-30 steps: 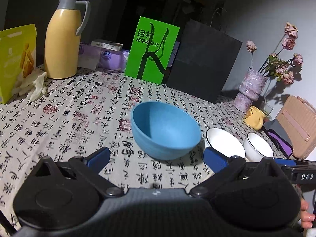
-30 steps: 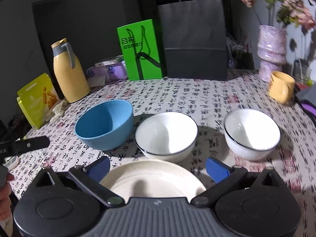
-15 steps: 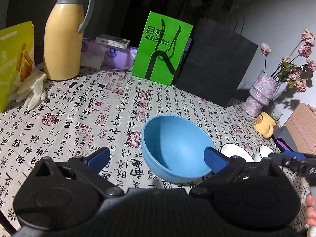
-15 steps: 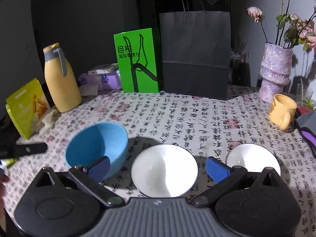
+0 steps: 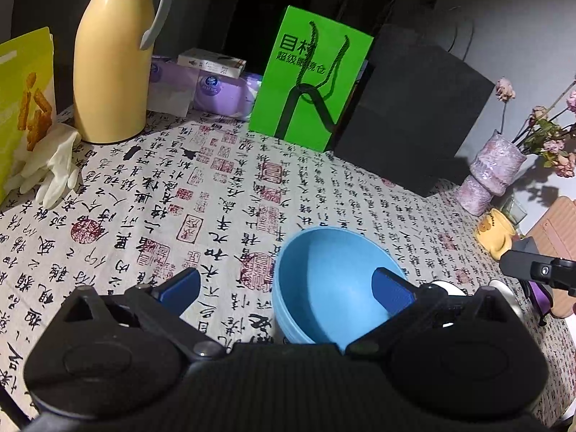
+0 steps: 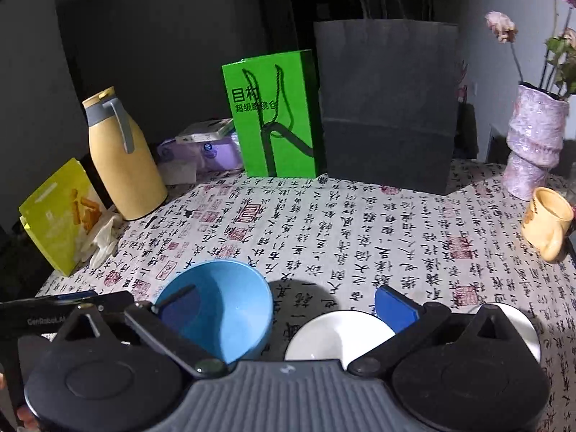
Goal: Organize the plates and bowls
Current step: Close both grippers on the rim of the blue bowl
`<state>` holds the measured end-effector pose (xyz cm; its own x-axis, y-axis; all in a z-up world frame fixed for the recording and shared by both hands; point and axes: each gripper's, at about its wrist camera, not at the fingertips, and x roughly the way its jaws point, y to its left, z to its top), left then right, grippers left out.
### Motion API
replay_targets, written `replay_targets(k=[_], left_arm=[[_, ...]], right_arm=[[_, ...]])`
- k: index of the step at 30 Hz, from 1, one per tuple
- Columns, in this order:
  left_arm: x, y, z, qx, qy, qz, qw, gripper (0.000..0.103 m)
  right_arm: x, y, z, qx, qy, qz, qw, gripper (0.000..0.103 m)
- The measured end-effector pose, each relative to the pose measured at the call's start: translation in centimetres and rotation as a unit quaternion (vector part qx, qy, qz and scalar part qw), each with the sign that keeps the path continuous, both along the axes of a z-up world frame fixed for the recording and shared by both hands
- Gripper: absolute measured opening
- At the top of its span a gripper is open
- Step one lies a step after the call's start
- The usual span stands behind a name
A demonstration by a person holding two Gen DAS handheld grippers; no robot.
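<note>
Closer now, smooth round blue bowl (image 5: 331, 280), calligraphy cloth (image 5: 180, 208)

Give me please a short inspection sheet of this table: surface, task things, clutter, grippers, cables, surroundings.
Surface: tablecloth printed with calligraphy covers the table.
Job's things: blue bowl upright; white bowl to its right; second white bowl mostly hidden.
Clutter: yellow flask, snack bag, rubber glove, tissue packs, green bag, black bag, vase, yellow mug.
Grippers: left gripper open, one finger over the blue bowl; right gripper open, holding nothing.
Cables: nothing seen.
Surroundings: dark room.
</note>
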<state>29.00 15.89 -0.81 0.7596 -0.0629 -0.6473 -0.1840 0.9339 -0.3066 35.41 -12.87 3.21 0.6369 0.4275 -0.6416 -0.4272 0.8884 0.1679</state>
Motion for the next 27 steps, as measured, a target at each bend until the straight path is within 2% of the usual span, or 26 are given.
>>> replay_targets(k=[8,13,16,20,21,25,27], left_arm=[[2.4,1.0,-1.2,-0.004,0.027,0.010,0.9996,0.103],[3.4,1.3,-3.3,-0.018,0.041,0.006,0.9990,0.102],[3.6,1.6,-4.2,-0.026,0.033,0.003,0.9991,0.101],[3.8,1.9,-5.2,-0.044,0.030,-0.006,0.9986,0.090],[3.8,2.0,-5.4,-0.049,0.030,-0.009,0.9983,0.087],[3.9,2.1,-6.0,-0.063,0.029,-0.019,0.9975,0.069],[4.0,2.2,-6.4,-0.073,0.031,-0.026,0.9965,0.058]], right_arm=[[1.7,3.7,-1.9,-0.035,0.038,0.018,0.999,0.100],[3.0,5.5,-4.1,-0.059,0.063,0.019,0.996,0.085],[3.7,6.1,-5.2,-0.068,0.075,0.019,0.995,0.075],[4.5,6.7,-6.2,-0.072,0.082,0.018,0.994,0.069],[4.6,6.9,-6.4,-0.074,0.084,0.019,0.994,0.065],[5.1,7.4,-7.1,-0.080,0.092,0.021,0.992,0.056],[5.4,7.6,-7.5,-0.084,0.098,0.021,0.991,0.047]])
